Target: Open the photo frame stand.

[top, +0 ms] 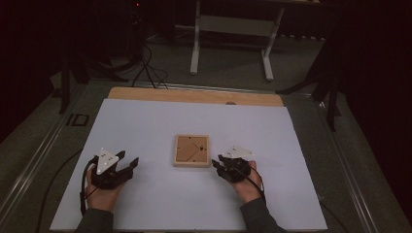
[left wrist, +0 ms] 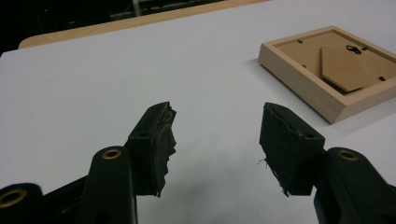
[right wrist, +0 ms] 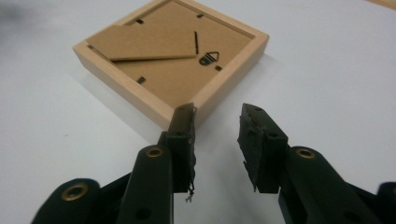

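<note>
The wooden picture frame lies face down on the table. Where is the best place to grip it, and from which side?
Probably the raised wooden rim of the picture frame on the side nearest the right gripper. The frame lies flat, back up, so its rim stands above the recessed backing board. One open finger could go inside the rim and one outside, coming from the frame's right.

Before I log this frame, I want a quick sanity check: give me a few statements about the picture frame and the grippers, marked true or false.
1. The picture frame lies back side up. True.
2. The right gripper is shut on the frame. False: its jaws stand apart, just short of the frame's corner.
3. The left gripper is open and holds nothing. True.
4. The frame rests on bare wood. False: it lies on the white sheet.
</note>
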Action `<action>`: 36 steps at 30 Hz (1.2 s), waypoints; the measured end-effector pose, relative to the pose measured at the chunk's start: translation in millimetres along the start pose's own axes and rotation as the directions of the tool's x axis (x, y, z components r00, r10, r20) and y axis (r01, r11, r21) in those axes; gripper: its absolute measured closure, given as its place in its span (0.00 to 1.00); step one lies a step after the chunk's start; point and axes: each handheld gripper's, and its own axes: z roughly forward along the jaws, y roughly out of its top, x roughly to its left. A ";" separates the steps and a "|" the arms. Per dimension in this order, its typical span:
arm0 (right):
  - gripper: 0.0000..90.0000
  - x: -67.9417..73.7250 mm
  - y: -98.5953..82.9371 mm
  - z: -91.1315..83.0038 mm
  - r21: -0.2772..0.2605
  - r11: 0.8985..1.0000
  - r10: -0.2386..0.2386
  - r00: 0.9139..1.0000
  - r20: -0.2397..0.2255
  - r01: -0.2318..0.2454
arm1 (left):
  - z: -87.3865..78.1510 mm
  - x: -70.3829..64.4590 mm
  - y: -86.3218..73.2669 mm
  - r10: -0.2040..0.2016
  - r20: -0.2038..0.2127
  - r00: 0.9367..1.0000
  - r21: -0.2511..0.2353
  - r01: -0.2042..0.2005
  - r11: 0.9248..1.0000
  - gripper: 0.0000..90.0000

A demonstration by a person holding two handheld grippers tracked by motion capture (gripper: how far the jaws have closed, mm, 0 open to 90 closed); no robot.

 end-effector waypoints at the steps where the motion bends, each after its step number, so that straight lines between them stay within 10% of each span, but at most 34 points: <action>1: 0.77 0.6 0.1 0.0 -0.005 1.000 -0.007 1.000 -0.003 0.007 | -0.5 -1.0 0.7 0.003 0.003 1.000 -0.004 -0.003 1.000 0.49; 9: 0.99 8.3 0.5 4.6 -0.033 0.999 -0.043 0.999 -0.002 0.043 | -2.0 -7.1 2.3 0.016 0.020 1.000 0.002 -0.016 1.000 0.49; 20: 1.00 9.3 2.0 4.5 -0.059 0.997 -0.044 0.999 -0.013 0.043 | -5.1 -17.2 9.0 0.021 0.054 0.998 0.016 -0.021 1.000 0.52; 36: 1.00 14.4 5.1 10.8 -0.058 0.997 -0.059 0.998 -0.034 0.057 | 30.8 -63.0 23.7 0.126 0.196 0.972 0.100 -0.148 0.984 0.59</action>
